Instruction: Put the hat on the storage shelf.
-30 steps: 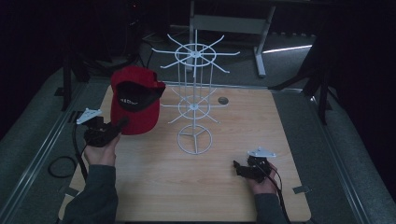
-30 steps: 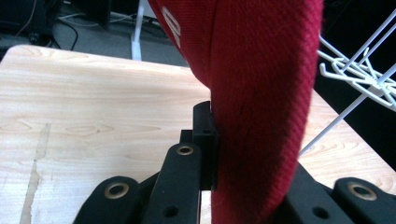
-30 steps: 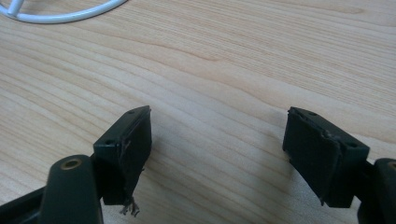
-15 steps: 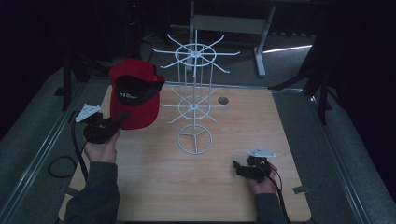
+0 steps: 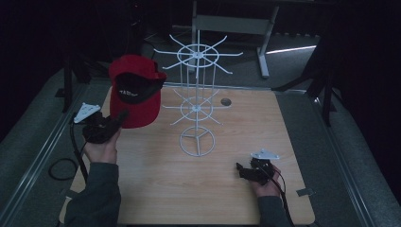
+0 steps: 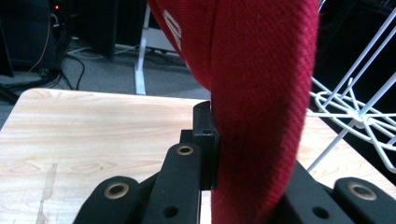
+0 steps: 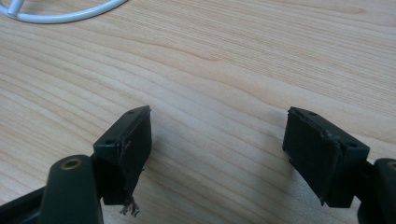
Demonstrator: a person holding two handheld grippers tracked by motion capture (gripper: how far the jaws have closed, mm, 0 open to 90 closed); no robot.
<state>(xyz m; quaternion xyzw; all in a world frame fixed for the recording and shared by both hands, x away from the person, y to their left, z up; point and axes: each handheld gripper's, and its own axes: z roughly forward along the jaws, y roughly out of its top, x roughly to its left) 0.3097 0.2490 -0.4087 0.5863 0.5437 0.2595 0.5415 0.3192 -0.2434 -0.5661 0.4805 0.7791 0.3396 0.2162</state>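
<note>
One red cap, one white wire rack, two grippers, one wooden table.

Cap: red fabric with a dark inner lining and brim underside facing the camera in the high view; held up above the table's left part, just left of the rack and apart from it as far as that view tells. The left gripper grasps its lower edge. In the left gripper view the red cloth is pinched between the two black jaws, the left jaw pressed flat against it, the right one mostly hidden behind the fabric; white lettering shows near the top edge, too cropped to read.

Rack: one upright post on a ring base with three inner spokes, two tiers of radiating wire arms counted in the high view, the upper tier wider. The left gripper view adds a close look at part of one tier at its right side; the right gripper view shows an arc of white wire, seemingly the base ring, on the wood.

Right gripper: held in the person's right hand low over the table's near right part, well apart from the rack base. The right gripper view shows its jaws spread wide with bare wood grain between them, nothing held.

One small round hole or grommet in the tabletop behind the rack.
</note>
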